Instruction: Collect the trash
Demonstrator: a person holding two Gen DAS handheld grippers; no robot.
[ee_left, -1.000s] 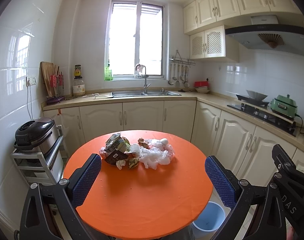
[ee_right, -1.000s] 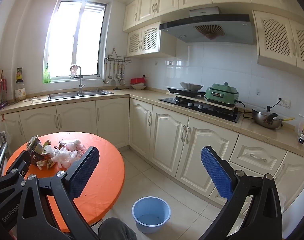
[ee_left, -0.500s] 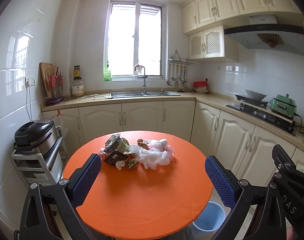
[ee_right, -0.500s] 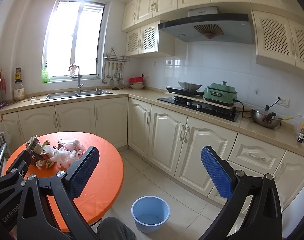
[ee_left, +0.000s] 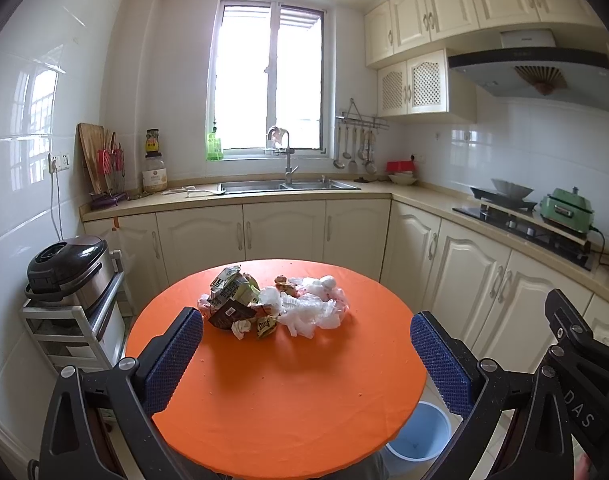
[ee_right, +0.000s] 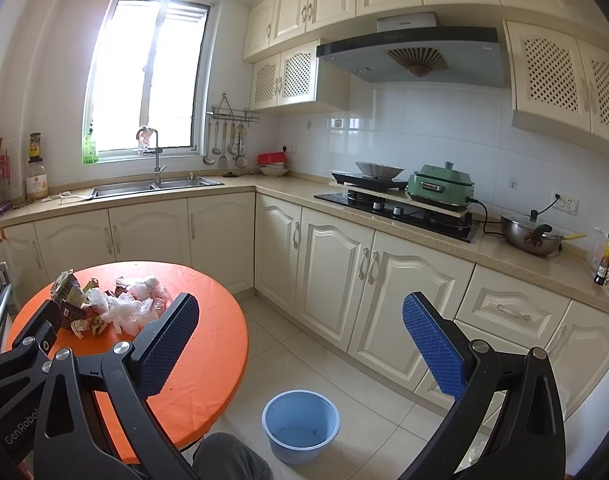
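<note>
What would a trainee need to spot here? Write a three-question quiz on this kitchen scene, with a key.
1. True or false: the left gripper is shut on a wrapper.
2. Where does the blue bin stand? A) on the orange table B) on the floor beside the table C) in the sink
3. Fill in: the trash pile lies on the ____ half of the table as seen from the grippers.

Key: 1. False; both the left and the right gripper are open and empty. 2. B. 3. Far.
</note>
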